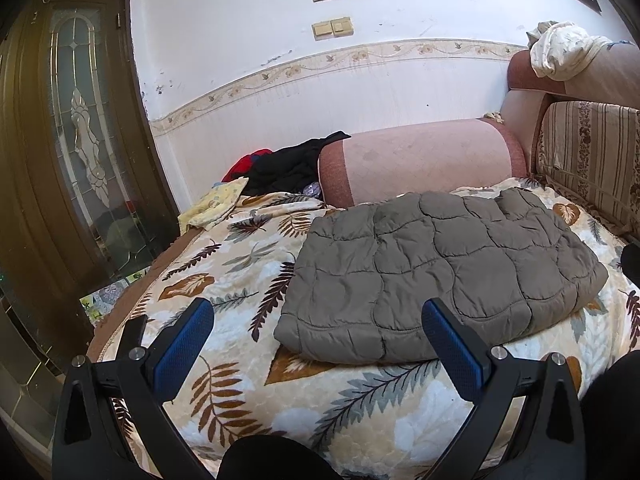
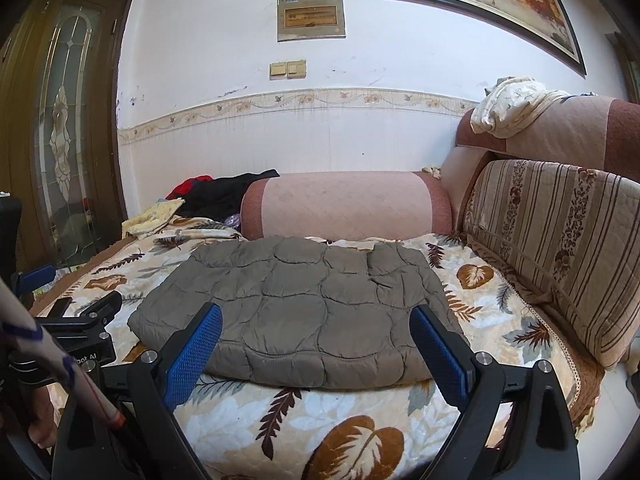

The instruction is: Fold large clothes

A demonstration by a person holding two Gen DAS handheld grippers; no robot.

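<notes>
A grey-brown quilted jacket (image 1: 436, 272) lies folded into a flat rectangle on the leaf-patterned sofa cover (image 1: 240, 264). In the right wrist view the same jacket (image 2: 296, 308) fills the middle of the seat. My left gripper (image 1: 318, 320) hovers open just in front of the jacket's near left corner, blue pads wide apart and holding nothing. My right gripper (image 2: 316, 328) is open too, its fingertips either side of the jacket's near edge and above it. The left gripper (image 2: 86, 312) also shows at the left edge of the right wrist view.
A pink bolster armrest (image 1: 420, 160) lies behind the jacket. Black and red clothes (image 1: 288, 168) and a yellow cloth (image 1: 216, 204) are piled at the far left. A striped back cushion (image 2: 560, 240) stands on the right with a white cloth (image 2: 508, 104) on the backrest. A wooden glass door (image 1: 76, 140) is at left.
</notes>
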